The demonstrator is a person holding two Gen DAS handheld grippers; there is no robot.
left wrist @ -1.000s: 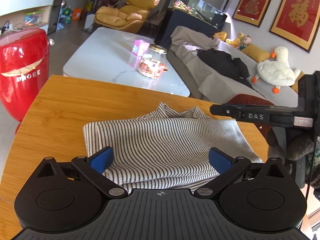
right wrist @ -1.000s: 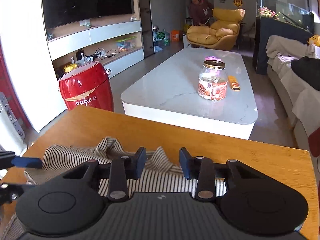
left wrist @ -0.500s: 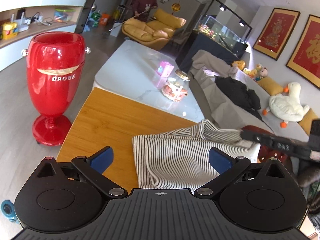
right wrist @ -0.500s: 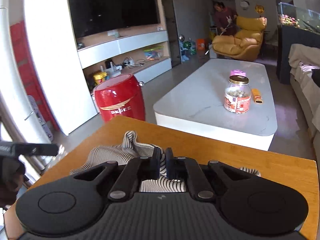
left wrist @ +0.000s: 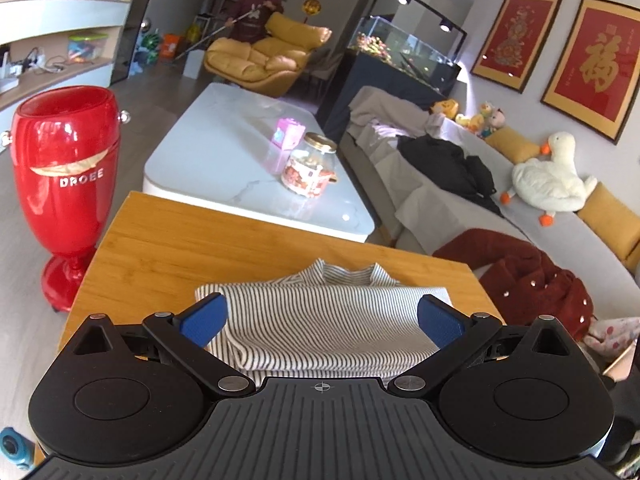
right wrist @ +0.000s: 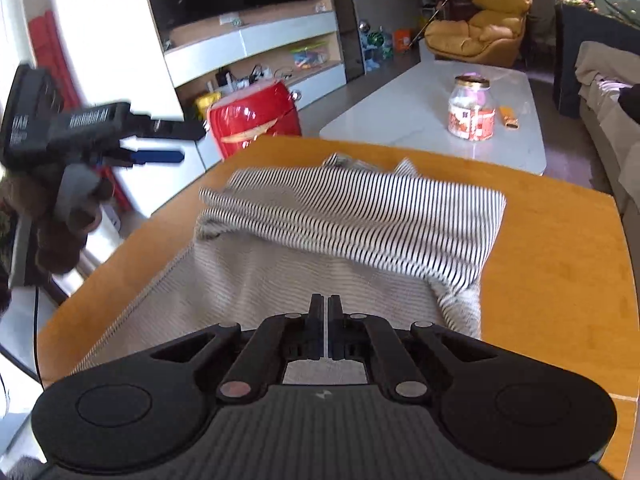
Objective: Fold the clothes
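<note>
Left wrist view: the left gripper [left wrist: 320,316] has its blue-padded jaws spread wide with nothing pinched, hanging above the near edge of the striped shirt [left wrist: 320,320]. The shirt lies folded on the wooden table [left wrist: 180,248], its collar towards the far side. Beyond the table stand a white coffee table [left wrist: 224,160] with a glass jar [left wrist: 308,170] and, on the floor to the left, a red bin [left wrist: 60,184]. In the right wrist view, the right gripper [right wrist: 325,316] has its jaws nearly together and just starting to part; whether any cloth is between them cannot be told. The top layer of the shirt [right wrist: 360,208] is folded across the far part, the paler inner side showing nearer. The left gripper [right wrist: 160,144] is off the table's left edge, held by a hand [right wrist: 68,216].
</note>
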